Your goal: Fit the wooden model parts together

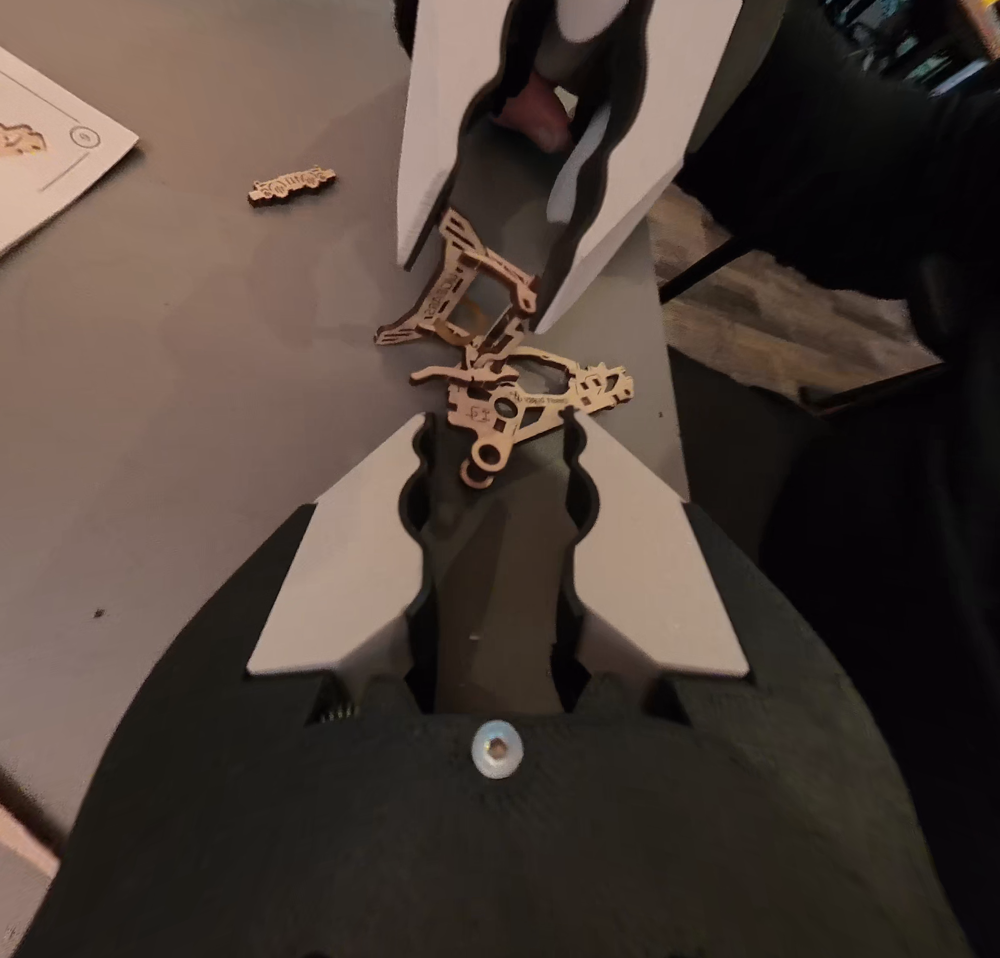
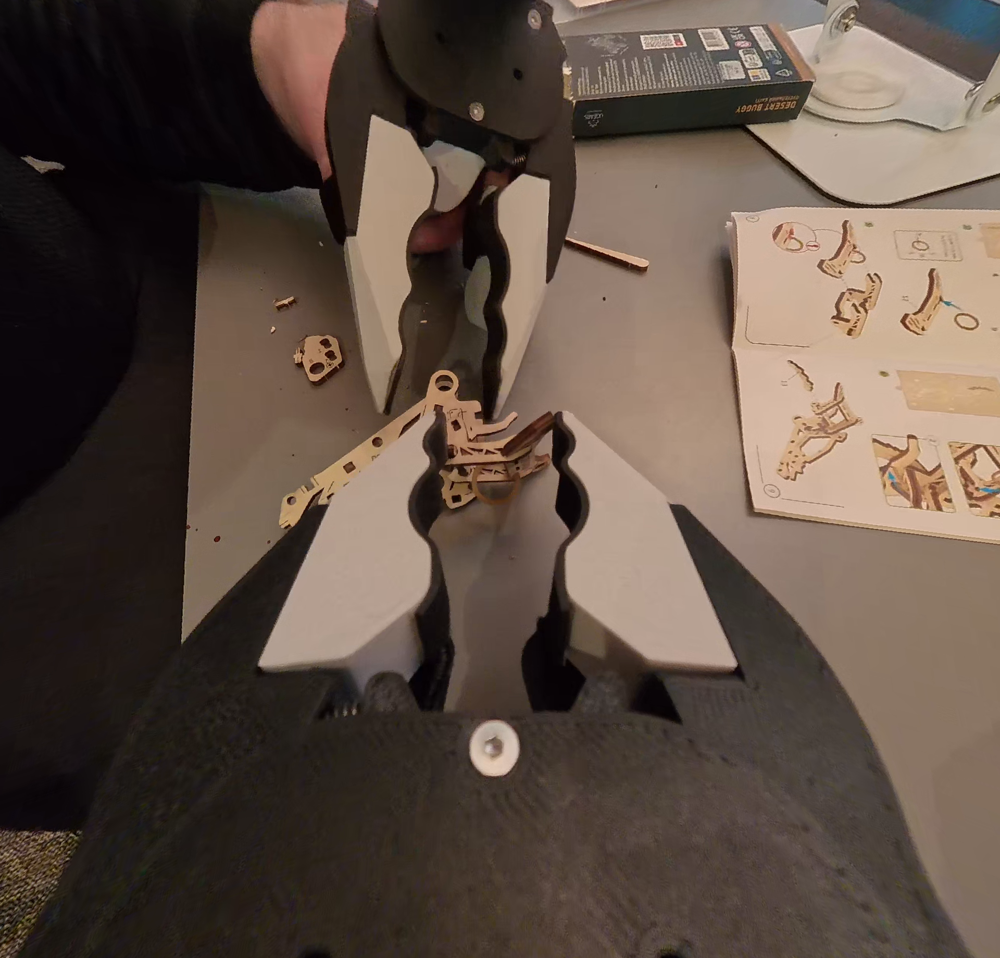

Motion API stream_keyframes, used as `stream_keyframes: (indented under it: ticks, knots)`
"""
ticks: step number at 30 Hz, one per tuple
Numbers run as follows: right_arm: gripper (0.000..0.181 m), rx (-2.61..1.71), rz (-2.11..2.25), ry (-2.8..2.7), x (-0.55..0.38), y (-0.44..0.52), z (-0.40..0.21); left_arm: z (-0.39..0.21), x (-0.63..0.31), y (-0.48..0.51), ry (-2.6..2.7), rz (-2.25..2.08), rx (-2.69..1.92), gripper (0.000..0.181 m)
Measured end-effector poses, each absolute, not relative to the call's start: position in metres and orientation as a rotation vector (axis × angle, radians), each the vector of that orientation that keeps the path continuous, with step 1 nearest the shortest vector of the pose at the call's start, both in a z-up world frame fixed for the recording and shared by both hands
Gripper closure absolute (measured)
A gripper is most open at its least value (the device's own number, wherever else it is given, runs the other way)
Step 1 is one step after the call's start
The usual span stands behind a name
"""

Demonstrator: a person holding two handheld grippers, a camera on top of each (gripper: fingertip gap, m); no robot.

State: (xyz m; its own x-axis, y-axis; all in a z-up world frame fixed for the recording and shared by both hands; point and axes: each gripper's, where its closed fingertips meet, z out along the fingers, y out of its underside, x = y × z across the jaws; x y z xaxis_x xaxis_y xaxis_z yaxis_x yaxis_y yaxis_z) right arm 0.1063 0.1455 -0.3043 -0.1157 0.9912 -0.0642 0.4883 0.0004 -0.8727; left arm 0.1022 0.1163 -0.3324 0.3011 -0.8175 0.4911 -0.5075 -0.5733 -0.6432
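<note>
A partly built wooden frame point(image 1: 449, 288) with a rubber band point(image 2: 495, 491) lies on the grey table point(image 1: 189, 391). It touches a flat wooden side part point(image 1: 541, 399) that ends in a ring. My right gripper point(image 2: 498, 418) is open, and the frame point(image 2: 487, 458) sits between its fingertips. It comes in from the top of the left wrist view point(image 1: 473, 297). My left gripper point(image 1: 498, 418) is open and straddles the ring end of the flat part point(image 2: 362, 457). It points down from the top of the right wrist view point(image 2: 438, 410).
A small loose wooden part point(image 1: 292, 188) lies at the left, and another point(image 2: 319, 363) near the table's edge. An open instruction booklet point(image 2: 866, 363), a dark box point(image 2: 687, 77), a wooden stick point(image 2: 606, 253) and a white stand base point(image 2: 893, 136) lie to the right. The table edge runs close by point(image 1: 671, 391).
</note>
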Motion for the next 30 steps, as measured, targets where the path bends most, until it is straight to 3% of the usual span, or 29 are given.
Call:
stream_keyframes:
  ticks: [1,4,7,30]
  knots:
    - [0.145,-1.539,1.045,-1.665,0.106,0.146,-0.304,-0.333,0.104,0.118,1.174,-1.168,-2.227,0.138]
    - [0.145,-1.537,1.042,-1.665,0.106,0.145,-0.304,-0.334,0.109,0.118,1.172,-1.159,-2.283,0.143]
    - [0.145,-1.533,1.045,-1.671,0.107,0.144,-0.304,-0.340,0.106,0.119,1.172,-1.106,-2.348,0.165]
    - [0.145,-1.314,0.832,-1.553,0.132,0.118,-0.273,-0.321,0.117,0.109,1.318,-0.664,-1.872,0.167]
